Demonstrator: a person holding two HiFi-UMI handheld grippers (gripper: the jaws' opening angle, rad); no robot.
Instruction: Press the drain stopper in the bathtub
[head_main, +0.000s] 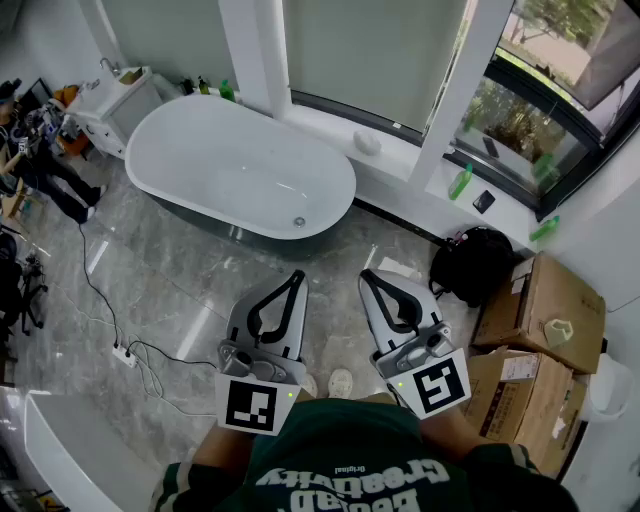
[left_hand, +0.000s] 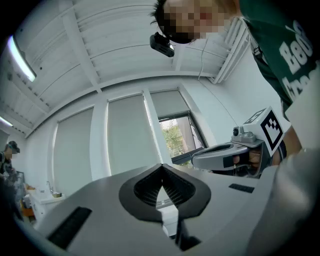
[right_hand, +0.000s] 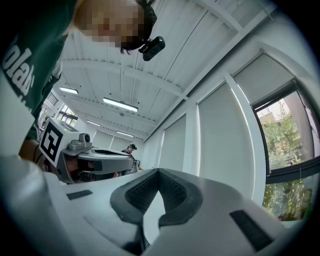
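Observation:
A white oval bathtub (head_main: 180, 150) stands on the marble floor in the head view. Its small round metal drain stopper (head_main: 299, 222) sits on the tub floor at the near right end. Both grippers are held close to my body, well short of the tub, with their tips pointing toward it. My left gripper (head_main: 297, 275) is shut with nothing in it, and so is my right gripper (head_main: 365, 274). Both gripper views look up at the ceiling and window blinds; the left gripper (left_hand: 161, 166) and the right gripper (right_hand: 159, 171) each show their jaws closed tip to tip.
Cardboard boxes (head_main: 545, 305) and a black bag (head_main: 478, 262) stand at the right. A power strip with its cable (head_main: 125, 353) lies on the floor at the left. Green bottles (head_main: 460, 182) rest on the window ledge. A white cabinet (head_main: 115, 100) stands behind the tub.

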